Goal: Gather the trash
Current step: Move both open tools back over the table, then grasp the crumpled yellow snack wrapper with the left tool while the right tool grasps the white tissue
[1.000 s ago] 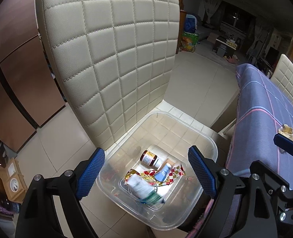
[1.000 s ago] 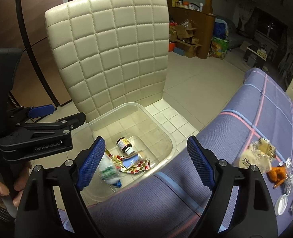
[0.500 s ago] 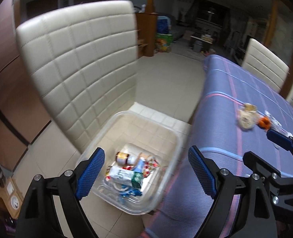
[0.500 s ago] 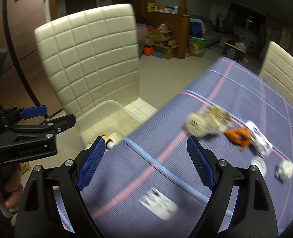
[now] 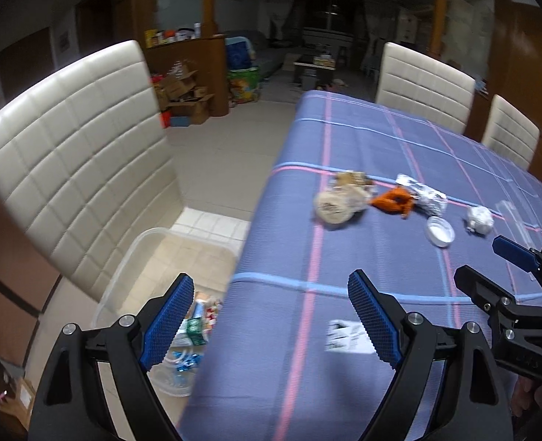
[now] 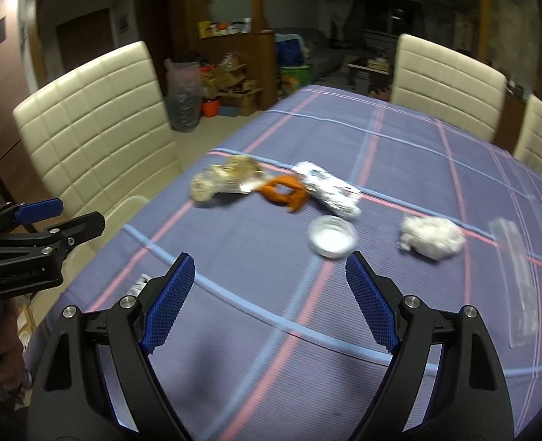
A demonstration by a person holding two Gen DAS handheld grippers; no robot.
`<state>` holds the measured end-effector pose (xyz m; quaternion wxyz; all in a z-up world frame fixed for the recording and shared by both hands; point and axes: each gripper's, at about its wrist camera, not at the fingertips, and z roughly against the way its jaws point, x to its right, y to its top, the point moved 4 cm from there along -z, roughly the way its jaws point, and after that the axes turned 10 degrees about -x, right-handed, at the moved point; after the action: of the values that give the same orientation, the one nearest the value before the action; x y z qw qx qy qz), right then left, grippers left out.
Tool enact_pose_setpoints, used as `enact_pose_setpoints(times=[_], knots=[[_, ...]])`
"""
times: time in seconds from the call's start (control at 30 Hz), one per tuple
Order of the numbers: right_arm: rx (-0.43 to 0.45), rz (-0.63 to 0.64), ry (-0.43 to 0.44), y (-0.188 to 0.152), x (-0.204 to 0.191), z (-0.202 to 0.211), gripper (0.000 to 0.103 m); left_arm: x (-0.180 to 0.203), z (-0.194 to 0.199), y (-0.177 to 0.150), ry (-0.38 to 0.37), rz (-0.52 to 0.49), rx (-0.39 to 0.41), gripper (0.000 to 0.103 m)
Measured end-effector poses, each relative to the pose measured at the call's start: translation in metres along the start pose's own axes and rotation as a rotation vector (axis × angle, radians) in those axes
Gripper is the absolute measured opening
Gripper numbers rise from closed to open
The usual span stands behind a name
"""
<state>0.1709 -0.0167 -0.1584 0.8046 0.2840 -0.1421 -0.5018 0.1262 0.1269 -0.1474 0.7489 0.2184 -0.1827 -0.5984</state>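
Observation:
My left gripper [image 5: 269, 286] is open and empty, hovering over the table's left edge. Below it to the left, a clear bin [image 5: 124, 257] on the chair seat holds wrappers [image 5: 193, 327]. My right gripper [image 6: 269, 264] is open and empty above the blue cloth. Ahead of it lie a white lid [image 6: 331, 237], a crumpled tissue [image 6: 432, 237], a foil wrapper [image 6: 329, 191], an orange peel [image 6: 285, 191] and a beige wrapper [image 6: 223, 182]. A clear plastic strip [image 6: 517, 268] lies to the right. A small paper label [image 5: 346, 336] lies near the left gripper.
A blue checked cloth [image 5: 344, 139] covers the table. A cream quilted chair [image 5: 68, 169] stands at the left with the bin on its seat; two more chairs [image 6: 443, 77] stand at the far side. Boxes and bags clutter the floor beyond.
Both grippers have swung right, away from the bin and over the table. The trash on the cloth has come into view ahead of them. Both sets of jaws stayed wide.

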Motion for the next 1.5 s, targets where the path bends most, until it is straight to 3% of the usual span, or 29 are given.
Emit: enact_pose_setpoints(times=[0.17,0.4,0.63,0.8,0.87,0.93,1.13,1.23,1.5], knots=[[0.004,-0.055,-0.033,-0.002,0.033,-0.002,0.083,0.034,-0.015,0.015,-0.021,-0.056,-0.019,0.084],[0.016,-0.128,-0.116,0.010,0.081,-0.014,0.083,0.060,-0.043,0.048,0.024,-0.115,-0.019,0.084],[-0.027,-0.211,-0.170,0.026,0.126,-0.044,0.083,0.071,-0.084,0.072,0.033,-0.143,-0.080,0.084],[-0.072,-0.220,-0.185,0.028,0.137,-0.066,0.083,0.075,-0.100,0.080,0.038,-0.157,-0.084,0.084],[-0.108,-0.234,-0.162,0.028,0.139,-0.074,0.075,0.076,-0.105,0.081,0.038,-0.164,-0.088,0.083],[-0.122,-0.248,-0.162,0.028,0.141,-0.076,0.070,0.076,-0.111,0.080,0.025,-0.156,-0.105,0.071],[-0.117,-0.220,-0.180,0.026,0.135,-0.074,0.045,0.077,-0.115,0.079,-0.013,-0.153,-0.132,0.033],[-0.108,-0.215,-0.151,0.024,0.131,-0.069,0.038,0.079,-0.108,0.075,-0.031,-0.161,-0.132,0.030],[-0.095,-0.166,-0.110,0.014,0.102,-0.048,0.038,0.074,-0.072,0.059,-0.024,-0.163,-0.079,0.030]])
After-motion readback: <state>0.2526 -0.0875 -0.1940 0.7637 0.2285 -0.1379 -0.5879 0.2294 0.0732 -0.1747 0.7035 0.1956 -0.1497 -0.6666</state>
